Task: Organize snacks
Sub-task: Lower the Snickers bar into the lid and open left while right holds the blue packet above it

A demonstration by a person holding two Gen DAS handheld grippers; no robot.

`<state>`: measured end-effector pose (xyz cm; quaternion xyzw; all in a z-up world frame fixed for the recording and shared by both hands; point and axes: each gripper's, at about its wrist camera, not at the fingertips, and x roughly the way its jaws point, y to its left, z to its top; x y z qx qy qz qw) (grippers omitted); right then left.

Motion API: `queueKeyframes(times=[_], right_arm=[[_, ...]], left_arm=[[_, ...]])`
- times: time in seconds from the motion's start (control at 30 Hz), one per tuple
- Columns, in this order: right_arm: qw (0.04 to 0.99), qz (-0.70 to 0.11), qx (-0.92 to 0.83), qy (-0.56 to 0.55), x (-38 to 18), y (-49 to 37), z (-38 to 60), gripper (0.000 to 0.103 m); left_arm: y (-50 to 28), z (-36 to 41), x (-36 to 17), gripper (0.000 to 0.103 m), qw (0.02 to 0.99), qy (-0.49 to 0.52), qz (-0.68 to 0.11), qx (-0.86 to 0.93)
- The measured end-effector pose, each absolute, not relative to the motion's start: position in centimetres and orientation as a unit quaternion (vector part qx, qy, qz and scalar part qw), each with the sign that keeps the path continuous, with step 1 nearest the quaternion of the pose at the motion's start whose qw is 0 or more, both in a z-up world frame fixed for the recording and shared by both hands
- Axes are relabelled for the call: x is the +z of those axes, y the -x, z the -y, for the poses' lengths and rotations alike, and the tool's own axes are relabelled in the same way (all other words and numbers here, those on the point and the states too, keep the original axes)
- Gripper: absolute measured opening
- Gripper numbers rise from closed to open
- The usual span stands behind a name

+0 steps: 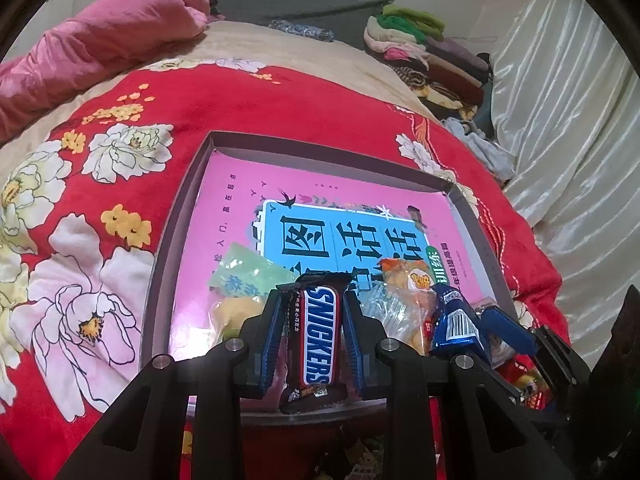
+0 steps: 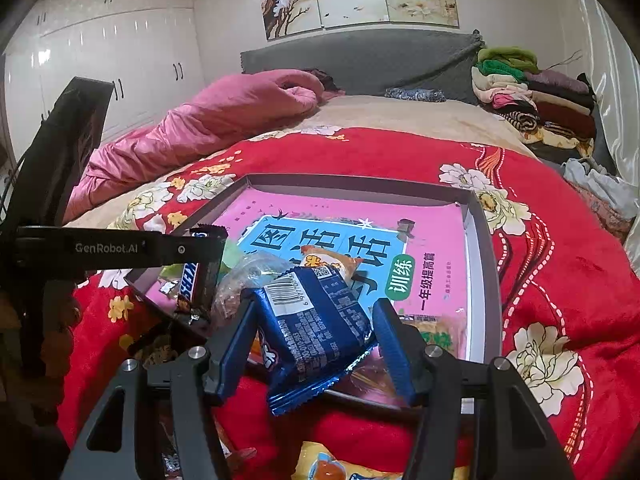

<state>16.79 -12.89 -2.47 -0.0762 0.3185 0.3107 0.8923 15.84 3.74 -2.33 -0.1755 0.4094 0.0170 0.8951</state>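
Left hand-held gripper (image 1: 311, 300) clamps SNICKERS bar (image 1: 318, 336); right hand-held gripper (image 2: 314, 312) clamps blue barcoded packet (image 2: 316, 328)

Snickers bar (image 1: 316, 340) — in left gripper (image 1: 311, 298)

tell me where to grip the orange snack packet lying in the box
Pinch the orange packet across its narrow width near the far crimped end, coming from above; the near end is overlapped by the blue packet in the right gripper.

Your brown candy bar (image 1: 316, 336) stands up straight, squeezed in a claw. Your blue snack bag (image 2: 316, 320) tilts, pinched too. More snack bags (image 1: 404, 300) lie in the gray tray (image 1: 160, 264).
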Motion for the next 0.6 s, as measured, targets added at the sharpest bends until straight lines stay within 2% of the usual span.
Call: queueKeyframes(times=[0.4, 0.6], right_arm=[[0.893, -0.314, 0.316, 0.069, -2.18, -16.64, 13.13, 0.061], [0.893, -0.313, 0.317, 0.068, -2.07, -16.59, 13.08, 0.063]], left_arm=[[-15.48, -3.76, -2.05, 0.031, 0.896, 0.173, -0.409, 0.017], [-15.35, -3.78, -1.77, 0.037, 0.896, 0.173, -0.407, 0.015]])
